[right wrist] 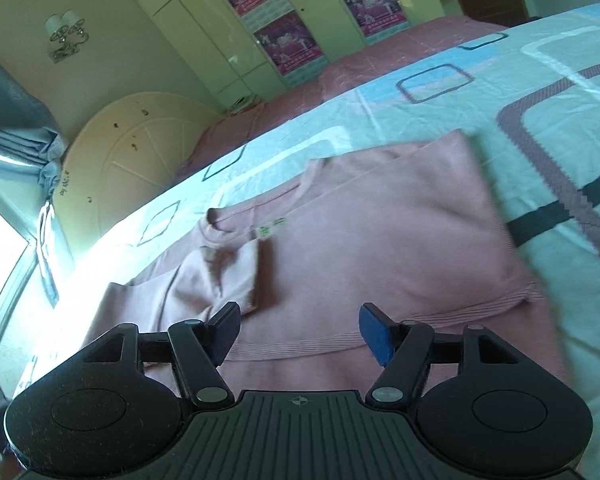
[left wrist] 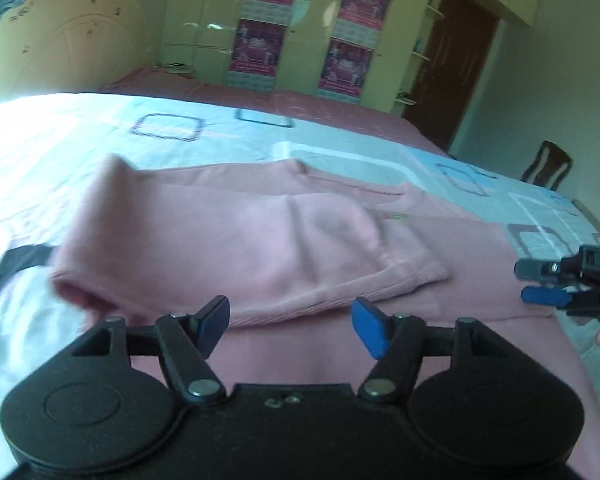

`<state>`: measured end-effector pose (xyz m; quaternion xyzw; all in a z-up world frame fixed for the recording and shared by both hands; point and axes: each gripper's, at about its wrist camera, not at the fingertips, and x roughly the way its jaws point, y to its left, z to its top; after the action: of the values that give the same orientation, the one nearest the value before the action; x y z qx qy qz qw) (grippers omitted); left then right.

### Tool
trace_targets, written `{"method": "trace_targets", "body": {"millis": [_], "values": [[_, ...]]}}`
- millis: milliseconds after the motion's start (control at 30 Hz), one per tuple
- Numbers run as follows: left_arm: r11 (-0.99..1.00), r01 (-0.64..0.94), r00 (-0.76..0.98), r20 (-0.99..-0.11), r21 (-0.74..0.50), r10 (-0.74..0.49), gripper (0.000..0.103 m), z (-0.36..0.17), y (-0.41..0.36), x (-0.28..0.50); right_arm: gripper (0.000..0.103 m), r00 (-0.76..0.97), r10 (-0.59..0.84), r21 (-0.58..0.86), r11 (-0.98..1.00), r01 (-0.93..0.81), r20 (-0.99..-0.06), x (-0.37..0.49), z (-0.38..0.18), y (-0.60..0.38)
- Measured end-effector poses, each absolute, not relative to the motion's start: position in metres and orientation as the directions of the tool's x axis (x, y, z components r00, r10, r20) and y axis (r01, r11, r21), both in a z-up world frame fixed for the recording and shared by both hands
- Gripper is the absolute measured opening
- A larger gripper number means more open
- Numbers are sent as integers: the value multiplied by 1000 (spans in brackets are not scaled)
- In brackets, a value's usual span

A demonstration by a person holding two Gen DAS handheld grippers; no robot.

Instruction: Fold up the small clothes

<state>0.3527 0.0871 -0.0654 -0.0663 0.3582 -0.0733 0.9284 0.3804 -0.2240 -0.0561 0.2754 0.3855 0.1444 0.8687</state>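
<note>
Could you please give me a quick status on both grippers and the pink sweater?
Left gripper open, empty. Right gripper open, empty. Pink sweater flat on the bed, sleeves folded in. Nothing in the way.

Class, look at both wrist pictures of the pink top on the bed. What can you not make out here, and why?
- Pink top: its near hem is hidden behind the open left gripper in the left view.
- Small label by the neckline: too small and blurred to read, right view.
- Right gripper: cut off by the left view's edge.
</note>
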Motion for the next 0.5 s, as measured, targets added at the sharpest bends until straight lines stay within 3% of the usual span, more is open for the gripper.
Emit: {"method": "trace_targets", "body": {"millis": [100, 233, 333, 400, 500], "values": [[993, -32, 723, -688, -114, -55, 63, -68, 139, 338, 64, 630, 501, 615, 787, -47, -593, 403, -65, -200], [991, -67, 728, -685, -115, -31, 57, -70, 171, 348, 54, 596, 518, 647, 763, 3, -613, 435, -81, -184], [993, -27, 718, -693, -114, -60, 48, -73, 172, 366, 48, 581, 532, 667, 745, 25, -616, 450, -88, -178], [996, -31, 709, -704, -87, -40, 42, -79, 172, 378, 34, 566, 537, 659, 752, 16, -626, 457, -88, -171], [996, -40, 716, -698, -85, -31, 28, -80, 179, 390, 29, 547, 515, 608, 794, -14, -660, 465, -87, -158]]}}
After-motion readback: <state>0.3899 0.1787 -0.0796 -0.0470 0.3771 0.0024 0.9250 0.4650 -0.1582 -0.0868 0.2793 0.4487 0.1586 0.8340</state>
